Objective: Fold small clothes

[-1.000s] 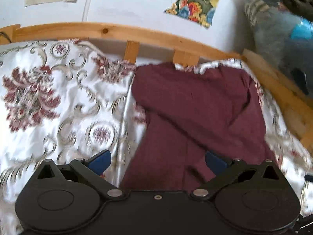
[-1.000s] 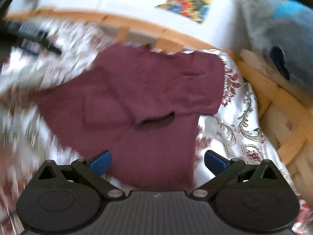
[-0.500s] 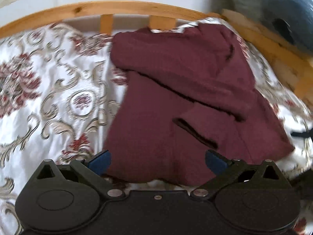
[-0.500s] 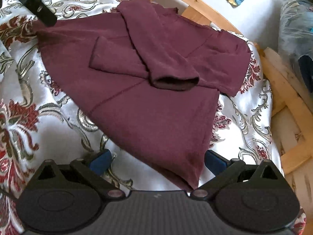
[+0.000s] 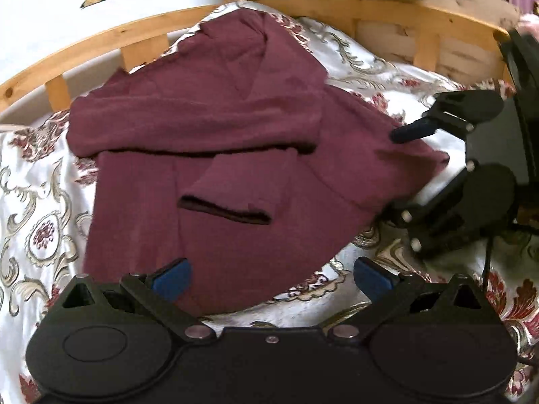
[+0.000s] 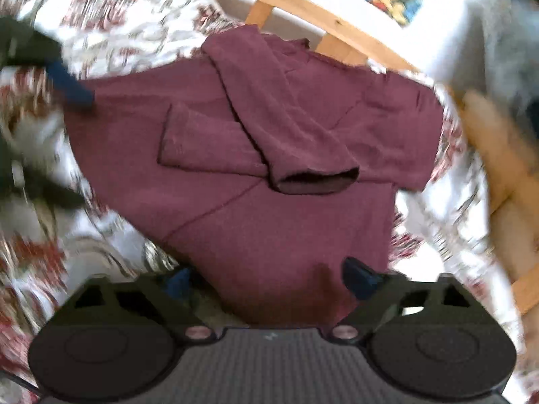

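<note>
Maroon garment (image 6: 269,222) (sleeves folded in) lies with its hem between the right gripper's (image 6: 269,277) closing, still-apart jaws.

Free room: floral bedspread (image 5: 37,202) bare at left of left-wrist frame, w/ a narrow strip btwn the maroon top (image 5: 209,175) and that frame's bottom edge. Obstacles: wooden bed rail (image 5: 101,38) curves across the upper frame, tight behind the top's far edge; white wall (image 5: 40,17) just beyond. Right gripper (image 5: 404,175) sits at mid-right over the top's corner, blocking that side. Bagged bundle (image 6: 505,33) fills upper right of right-wrist frame.
</note>
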A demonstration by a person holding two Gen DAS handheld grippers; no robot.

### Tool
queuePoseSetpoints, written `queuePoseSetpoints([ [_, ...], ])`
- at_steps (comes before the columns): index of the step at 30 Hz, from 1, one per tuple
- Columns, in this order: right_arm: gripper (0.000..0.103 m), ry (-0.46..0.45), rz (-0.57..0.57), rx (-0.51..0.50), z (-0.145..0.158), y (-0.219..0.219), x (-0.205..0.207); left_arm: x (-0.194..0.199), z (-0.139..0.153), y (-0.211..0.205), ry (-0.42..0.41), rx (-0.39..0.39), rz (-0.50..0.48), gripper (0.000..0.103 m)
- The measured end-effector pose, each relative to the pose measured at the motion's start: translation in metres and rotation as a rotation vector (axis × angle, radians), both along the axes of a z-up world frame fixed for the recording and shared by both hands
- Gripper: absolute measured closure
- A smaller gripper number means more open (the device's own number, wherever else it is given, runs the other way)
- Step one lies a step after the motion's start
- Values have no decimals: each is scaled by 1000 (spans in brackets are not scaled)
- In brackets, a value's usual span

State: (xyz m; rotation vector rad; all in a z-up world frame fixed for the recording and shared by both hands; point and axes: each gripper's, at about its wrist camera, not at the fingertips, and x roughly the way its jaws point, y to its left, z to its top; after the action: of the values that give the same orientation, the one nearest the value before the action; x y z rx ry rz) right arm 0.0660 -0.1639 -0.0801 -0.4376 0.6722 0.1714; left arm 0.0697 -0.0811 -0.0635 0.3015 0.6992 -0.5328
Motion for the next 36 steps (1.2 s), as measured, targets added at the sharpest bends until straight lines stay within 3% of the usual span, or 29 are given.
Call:
queuePoseSetpoints([
  [2, 27, 12, 8, 35, 1, -1, 1, -2, -4, -9, -38, 43, -37, 1],
  [7, 67, 21, 52, 112, 6, 0, 1, 4, -11, -26, -116, 145, -48, 1],
  [10, 80, 26, 54, 175, 8, -2, 1, 15, -18, -32, -127, 198, 9, 1],
  [13, 85, 23, 36, 271, 13, -11, 4, 20, -23, -36, -136, 227, 8, 0],
  [18, 88, -4, 4, 362, 21, -27, 6, 19, -22, -36, -211, 294, 40, 0],
  [21, 89, -38, 1, 365, 27, -28, 5, 19, -19, -26, -253, 337, 88, 9],
  [23, 89, -58, 3, 352, 29, -27, 2, 17, -17, -15, -297, 372, 118, 15],
  [25, 89, -67, 6, 316, 28, -24, 1, 15, -18, -5, -317, 406, 131, 28],
  [29, 88, -44, -4, 204, 19, -13, 0, 19, -20, 13, -269, 398, 192, 31],
  [30, 83, -33, -9, 163, 15, -11, 1, 21, -18, 16, -258, 379, 208, 31],
  [31, 68, -19, -17, 117, 11, -9, 1, 22, -17, 18, -254, 371, 222, 31],
  [33, 50, -1, -42, 48, 5, -10, 2, 24, -15, 21, -263, 379, 245, 31],
  [35, 49, 6, -81, 90, 6, -19, 1, 26, -16, 26, -265, 375, 265, 31],
  [36, 49, 6, -106, 120, 7, -23, 1, 26, -16, 29, -262, 364, 271, 37],
])
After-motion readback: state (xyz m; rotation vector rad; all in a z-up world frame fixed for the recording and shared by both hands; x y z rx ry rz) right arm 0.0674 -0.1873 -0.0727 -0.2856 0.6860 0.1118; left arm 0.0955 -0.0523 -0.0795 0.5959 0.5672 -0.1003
